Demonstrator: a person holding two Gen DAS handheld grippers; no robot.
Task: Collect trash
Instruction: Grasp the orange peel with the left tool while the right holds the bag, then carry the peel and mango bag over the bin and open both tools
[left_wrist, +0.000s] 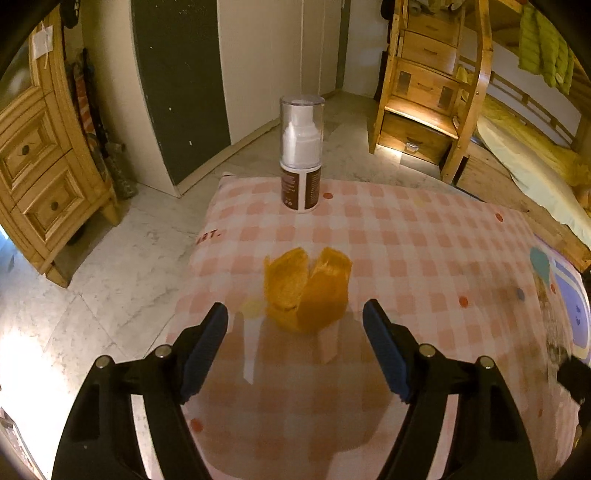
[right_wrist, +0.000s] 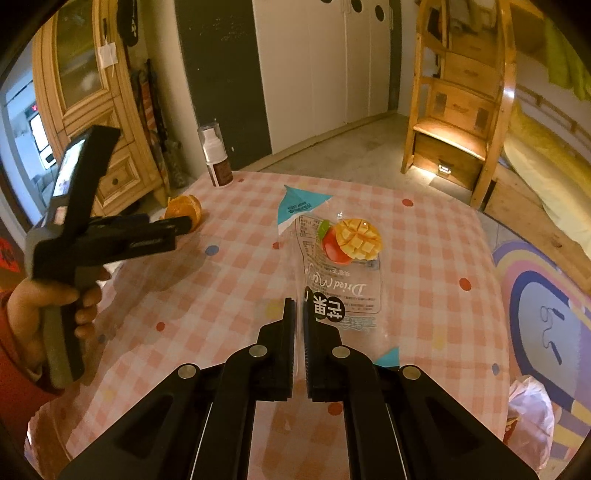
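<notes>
1. Closing too hard on the curled orange citrus peel (left_wrist: 307, 291) could crush or flip it; the left gripper (left_wrist: 295, 314) has its jaws wide, the peel just ahead of and between the blue pads (left_wrist: 205, 347), untouched.
2. Losing the clear crinkly dried-mango snack bag (right_wrist: 338, 258) is my other worry: the right gripper (right_wrist: 299, 314) is clamped nearly closed on its near edge, and slick film can slide out.
3. Knocking over the tall white spray bottle with a clear cap (left_wrist: 301, 155), upright beyond the peel, seems possible on an overshoot.
4. Lying on the soft pink checked tablecloth (left_wrist: 406, 240), the peel looks cupped, fibrous and light; the bag lies to the peel's right.
</notes>
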